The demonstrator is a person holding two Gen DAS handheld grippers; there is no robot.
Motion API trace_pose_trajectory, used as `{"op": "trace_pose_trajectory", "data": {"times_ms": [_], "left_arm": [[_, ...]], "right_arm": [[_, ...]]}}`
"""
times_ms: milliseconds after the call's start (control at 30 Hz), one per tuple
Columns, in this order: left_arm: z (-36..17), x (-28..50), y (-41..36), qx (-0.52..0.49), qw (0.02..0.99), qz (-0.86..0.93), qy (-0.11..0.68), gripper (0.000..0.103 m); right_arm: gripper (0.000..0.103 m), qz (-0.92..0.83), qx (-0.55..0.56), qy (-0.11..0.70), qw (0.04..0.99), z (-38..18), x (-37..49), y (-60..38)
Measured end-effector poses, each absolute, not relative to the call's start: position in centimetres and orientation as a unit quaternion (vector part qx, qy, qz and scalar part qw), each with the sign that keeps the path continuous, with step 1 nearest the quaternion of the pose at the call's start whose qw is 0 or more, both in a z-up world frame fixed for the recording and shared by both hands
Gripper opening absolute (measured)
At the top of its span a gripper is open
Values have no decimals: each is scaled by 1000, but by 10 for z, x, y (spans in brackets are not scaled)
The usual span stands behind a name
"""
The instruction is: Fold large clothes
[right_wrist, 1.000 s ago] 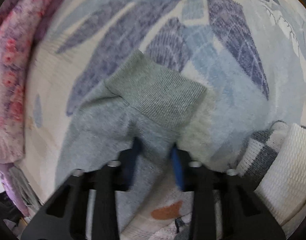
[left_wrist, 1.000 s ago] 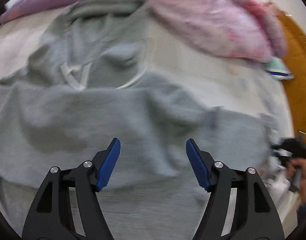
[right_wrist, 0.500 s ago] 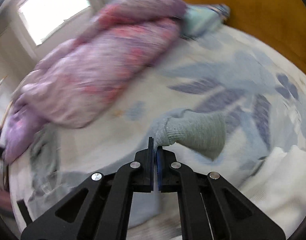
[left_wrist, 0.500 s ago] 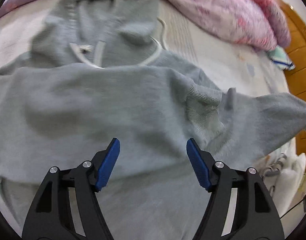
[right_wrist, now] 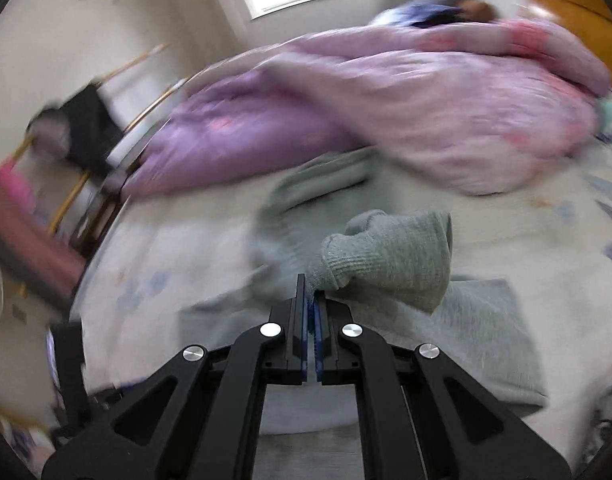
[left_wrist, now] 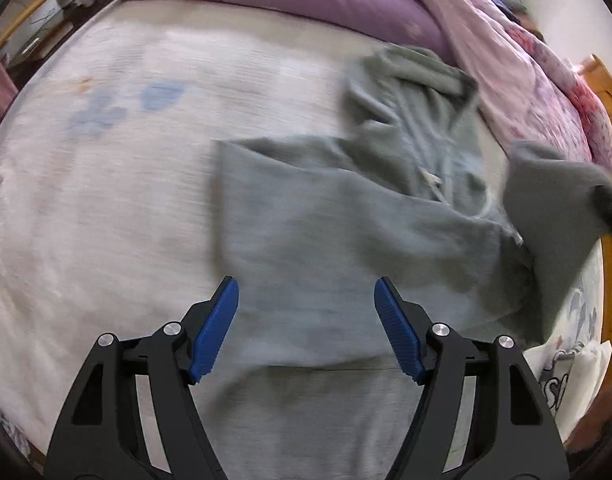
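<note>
Grey fleece hooded sweatshirt (left_wrist: 330, 240) found spread on the pale floral-printed bed (left_wrist: 106, 184), hood toward the pink and purple quilt (left_wrist: 506, 60). Left tool (left_wrist: 306, 328) noted spread wide, empty, above the sweatshirt body. Right tool (right_wrist: 310, 308) noted clamped tight on the ribbed grey sleeve cuff (right_wrist: 390, 260), raised off the bed.

Hoodie (left_wrist: 326, 232) hem is cut off by the lower edge. Quilt (right_wrist: 426, 112) and chair (right_wrist: 86, 128) are smeared by motion blur.
</note>
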State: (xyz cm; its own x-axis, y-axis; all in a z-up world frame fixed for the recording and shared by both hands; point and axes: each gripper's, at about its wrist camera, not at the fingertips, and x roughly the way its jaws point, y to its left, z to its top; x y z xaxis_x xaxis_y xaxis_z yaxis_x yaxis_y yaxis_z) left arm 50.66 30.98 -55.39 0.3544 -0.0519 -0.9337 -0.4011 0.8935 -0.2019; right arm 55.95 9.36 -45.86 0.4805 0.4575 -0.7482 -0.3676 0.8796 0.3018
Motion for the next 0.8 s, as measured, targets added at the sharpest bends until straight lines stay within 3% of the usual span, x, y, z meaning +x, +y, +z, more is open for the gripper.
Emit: {"op": "trace_pose_trajectory", "data": {"times_ms": [167,400,467,533,633,800], "left_arm": [[-564,484,354,-210,789,137,561,71],[-570,468,384,-234,782,156,556,72],[-568,466,389,-241,780,161,555,74],[-564,466,390,-247,781,155,553,74],[-558,474,378,-241,788,135,549,74],[-558,504,313,-201,802,61,560,74]], "right_arm": [[3,291,0,507,811,-521,526,190],[11,324,-50,587,740,-578,505,229],[20,336,-58,589,733,-578,499,226],[38,341,-58,591,729,-570,493,218],[44,339,-48,579,741,-547,485,187],[44,267,-38,569,777,-533,498,101]]}}
